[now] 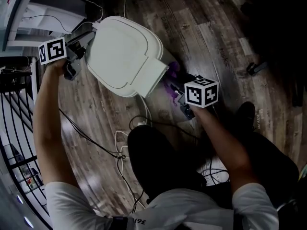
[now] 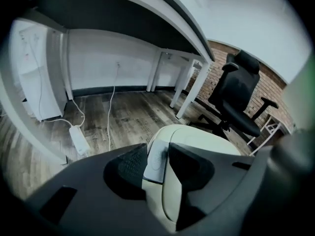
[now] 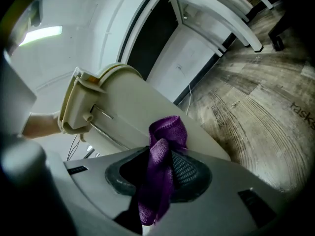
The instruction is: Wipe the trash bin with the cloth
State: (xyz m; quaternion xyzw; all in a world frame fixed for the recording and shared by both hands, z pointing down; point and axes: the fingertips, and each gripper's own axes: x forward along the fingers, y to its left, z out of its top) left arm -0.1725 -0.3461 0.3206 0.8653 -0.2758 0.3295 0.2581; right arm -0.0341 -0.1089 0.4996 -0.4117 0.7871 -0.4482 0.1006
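The white trash bin (image 1: pixel 124 56) lies tipped on the wooden floor (image 1: pixel 206 32), with one gripper on each side of it.

The left gripper (image 2: pixel 157 161) has its fingers (image 2: pixel 128 166) set wide. A flat tab on the bin's rim fills the gap between them and seems to touch both pads, so I read this as a bracing hold.

The right gripper (image 3: pixel 162 166) has its fingers clamped on a purple cloth (image 3: pixel 165 151). A bunched loop of cloth sticks out just beyond the fingertips and rests against the bin's side wall, with the lid hinge farther ahead of those fingers.

The step in hand looks like wiping that side wall. To do it well:
- The left fingers should stay firm on the rim so the bin cannot roll or slide away from the push.
- The right fingers should lean in until the cloth flattens against the plastic rather than dabbing with a small knot.
- Each stroke should run long, from near the fingertips toward the hinge, and overlap the one before.
- The hard fingertips should stay off the wall, with only cloth touching it.
- The loose cables (image 1: pixel 120 143) behind the right fingers should be left undisturbed.
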